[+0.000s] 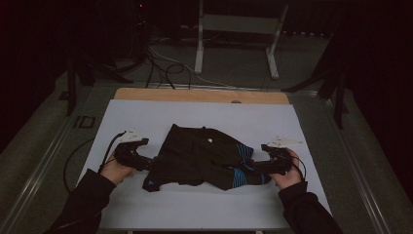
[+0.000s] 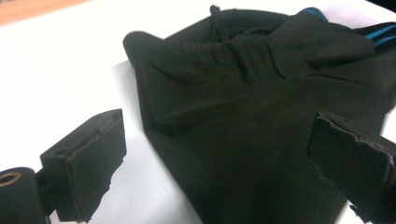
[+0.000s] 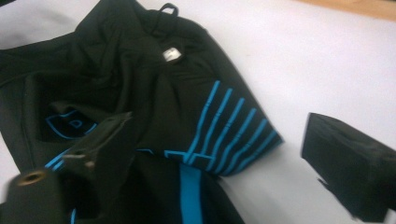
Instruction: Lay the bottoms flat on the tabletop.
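Observation:
A black garment [image 1: 199,156] with blue stripes lies crumpled in the middle of the white sheet [image 1: 195,117]. My left gripper [image 1: 145,163] is at its left edge. In the left gripper view the left gripper [image 2: 219,128] is open, and the plain black cloth [image 2: 243,93] spreads between its jaws. My right gripper [image 1: 254,166] is at the striped right edge. In the right gripper view the right gripper [image 3: 219,126] is open, with the striped hem [image 3: 224,135] and a small white tag [image 3: 171,55] ahead; its left jaw rests over the cloth.
The sheet covers a wooden table whose bare far edge [image 1: 195,95] shows. Beyond it, cables [image 1: 165,68] trail on the floor beside a white metal stand [image 1: 234,24]. A black cable [image 1: 73,163] loops off the table's left side.

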`<state>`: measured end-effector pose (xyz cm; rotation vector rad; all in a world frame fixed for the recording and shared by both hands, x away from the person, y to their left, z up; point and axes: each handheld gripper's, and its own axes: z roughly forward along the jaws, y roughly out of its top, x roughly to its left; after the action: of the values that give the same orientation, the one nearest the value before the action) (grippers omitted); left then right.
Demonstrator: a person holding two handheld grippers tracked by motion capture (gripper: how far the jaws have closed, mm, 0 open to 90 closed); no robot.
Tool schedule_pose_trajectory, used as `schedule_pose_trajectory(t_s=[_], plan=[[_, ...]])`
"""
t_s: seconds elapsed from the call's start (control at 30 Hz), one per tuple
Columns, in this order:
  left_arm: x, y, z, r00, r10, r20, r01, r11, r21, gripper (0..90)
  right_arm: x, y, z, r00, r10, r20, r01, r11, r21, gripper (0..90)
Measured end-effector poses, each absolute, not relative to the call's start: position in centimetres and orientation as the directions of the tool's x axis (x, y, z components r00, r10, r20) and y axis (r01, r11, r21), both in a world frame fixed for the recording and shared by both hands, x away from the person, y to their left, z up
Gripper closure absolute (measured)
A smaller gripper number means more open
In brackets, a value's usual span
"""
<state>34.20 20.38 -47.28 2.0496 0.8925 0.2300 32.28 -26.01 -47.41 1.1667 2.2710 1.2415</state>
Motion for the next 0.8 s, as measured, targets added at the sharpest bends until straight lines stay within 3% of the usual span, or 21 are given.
schedule_pose_trajectory(t_s=[0.13,0.2,0.27,0.37,0.43,0.53,0.6,0.7,0.8], plan=[[35.2,19.6,-48.1,0.709,0.680,-0.188,0.562,-0.384,0.733,5.4,32.6,-25.4,-48.1,-0.614,0.776,0.144,0.540,0.280,0.794,9.6],[35.6,19.3,-48.6,0.709,0.680,-0.186,0.571,-0.399,0.717,5.7,32.5,-24.9,-48.5,-0.610,0.781,0.135,0.548,0.294,0.783,21.2],[35.9,18.9,-49.1,0.700,0.690,-0.186,0.583,-0.401,0.706,5.7,32.4,-24.7,-48.6,-0.607,0.785,0.120,0.549,0.306,0.778,22.5],[36.3,18.3,-49.8,0.693,0.696,-0.186,0.599,-0.413,0.686,10.3,32.2,-24.5,-49.2,-0.607,0.788,0.101,0.562,0.335,0.756,35.4],[36.3,18.1,-49.9,0.693,0.699,-0.176,0.598,-0.421,0.682,11.5,32.0,-24.3,-49.4,-0.601,0.793,0.101,0.572,0.338,0.747,38.6],[36.5,17.8,-50.3,0.693,0.700,-0.175,0.606,-0.434,0.667,20.0,31.7,-24.1,-50.0,-0.595,0.800,0.075,0.594,0.375,0.712,42.7],[36.7,17.8,-50.6,0.692,0.698,-0.182,0.611,-0.433,0.663,31.3,31.5,-24.1,-50.7,-0.587,0.809,0.027,0.605,0.416,0.678,45.7],[37.0,17.8,-51.1,0.687,0.702,-0.190,0.624,-0.434,0.650,37.3,31.5,-24.2,-51.0,-0.576,0.817,0.023,0.618,0.418,0.666,47.9],[37.3,17.8,-51.4,0.681,0.706,-0.195,0.630,-0.430,0.646,44.5,31.7,-24.2,-51.3,-0.569,0.821,0.034,0.642,0.418,0.643,57.1]])
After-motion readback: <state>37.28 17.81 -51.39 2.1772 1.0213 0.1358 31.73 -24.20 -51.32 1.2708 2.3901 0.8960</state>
